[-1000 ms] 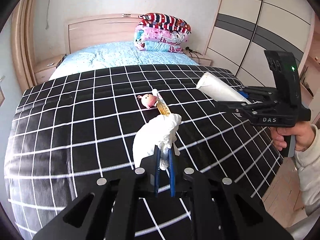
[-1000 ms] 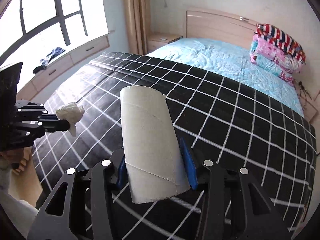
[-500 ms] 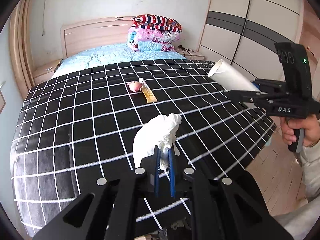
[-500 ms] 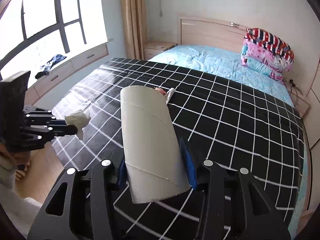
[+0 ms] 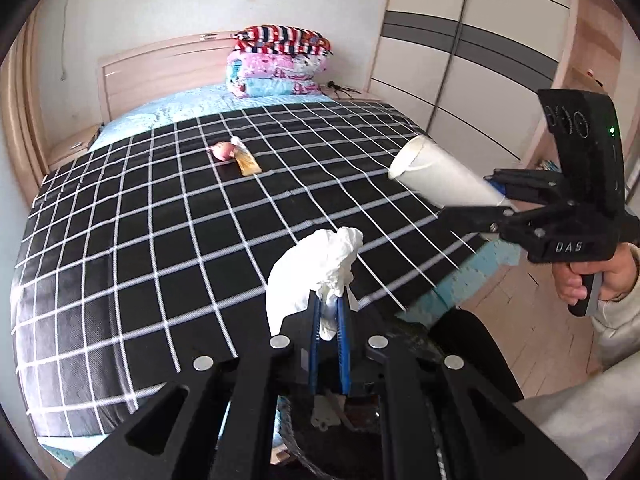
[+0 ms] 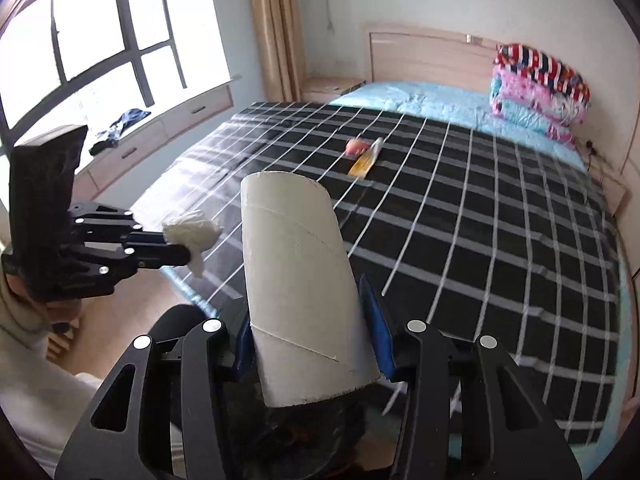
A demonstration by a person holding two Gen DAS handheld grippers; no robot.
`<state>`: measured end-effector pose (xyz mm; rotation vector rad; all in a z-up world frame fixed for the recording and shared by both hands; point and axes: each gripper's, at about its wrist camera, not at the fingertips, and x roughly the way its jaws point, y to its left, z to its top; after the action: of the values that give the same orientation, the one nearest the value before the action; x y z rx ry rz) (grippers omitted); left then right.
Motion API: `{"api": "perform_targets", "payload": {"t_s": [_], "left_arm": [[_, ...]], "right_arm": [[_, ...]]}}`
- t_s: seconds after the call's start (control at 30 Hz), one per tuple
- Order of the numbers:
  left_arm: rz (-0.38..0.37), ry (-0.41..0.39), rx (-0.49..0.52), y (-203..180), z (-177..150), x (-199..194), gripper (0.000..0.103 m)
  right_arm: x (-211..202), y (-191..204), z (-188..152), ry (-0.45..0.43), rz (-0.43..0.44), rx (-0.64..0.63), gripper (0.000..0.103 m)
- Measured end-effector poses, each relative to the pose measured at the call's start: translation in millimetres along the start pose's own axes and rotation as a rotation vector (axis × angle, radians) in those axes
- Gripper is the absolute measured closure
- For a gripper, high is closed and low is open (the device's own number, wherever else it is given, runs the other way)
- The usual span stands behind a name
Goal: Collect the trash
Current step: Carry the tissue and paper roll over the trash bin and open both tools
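My left gripper [image 5: 329, 316] is shut on a crumpled white tissue [image 5: 316, 264], held off the foot of the bed; it also shows in the right wrist view [image 6: 188, 248] with the tissue [image 6: 192, 234]. My right gripper [image 6: 308, 344] is shut on a grey cardboard tube [image 6: 298, 276], seen from the left wrist view as a tube [image 5: 440, 180] in the gripper [image 5: 500, 198]. A dark bin [image 5: 412, 340] lies below both grippers, mostly hidden. A yellow wrapper [image 5: 246, 158] and a pink round piece [image 5: 224, 150] lie on the black checked blanket [image 5: 140, 220].
Folded quilts [image 5: 276, 64] are stacked at the headboard. A wardrobe [image 5: 480, 52] stands right of the bed. A window bench [image 6: 132, 140] with dark clothes runs along the left. Wooden floor [image 5: 520, 300] lies at the bed's foot.
Both grippers have pulled back from over the bed to beyond its foot, still holding the tissue and the tube. The dark bin has come into view below them.
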<state>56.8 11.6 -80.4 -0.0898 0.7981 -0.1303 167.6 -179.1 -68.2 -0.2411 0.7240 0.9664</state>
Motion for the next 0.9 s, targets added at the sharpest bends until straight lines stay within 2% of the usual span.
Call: {"api": "perform_targets", "payload": {"t_s": [0.33,0.57,0.9], "left_arm": [[-0.068,0.077,0.036,-28,-33,10,0.095],[-0.096,0.147,0.019,-33,-58,24,0.095],[-0.101,0.273,-0.016,-29,-96,63,0.095]], "right_arm": [[2,30,-51,0.060,0.049,0.024,0.057],[7,37,-82,0.112,0.066,0.062,0.057],[39,38,-122,0.207,0.074,0.116,0.057]]}}
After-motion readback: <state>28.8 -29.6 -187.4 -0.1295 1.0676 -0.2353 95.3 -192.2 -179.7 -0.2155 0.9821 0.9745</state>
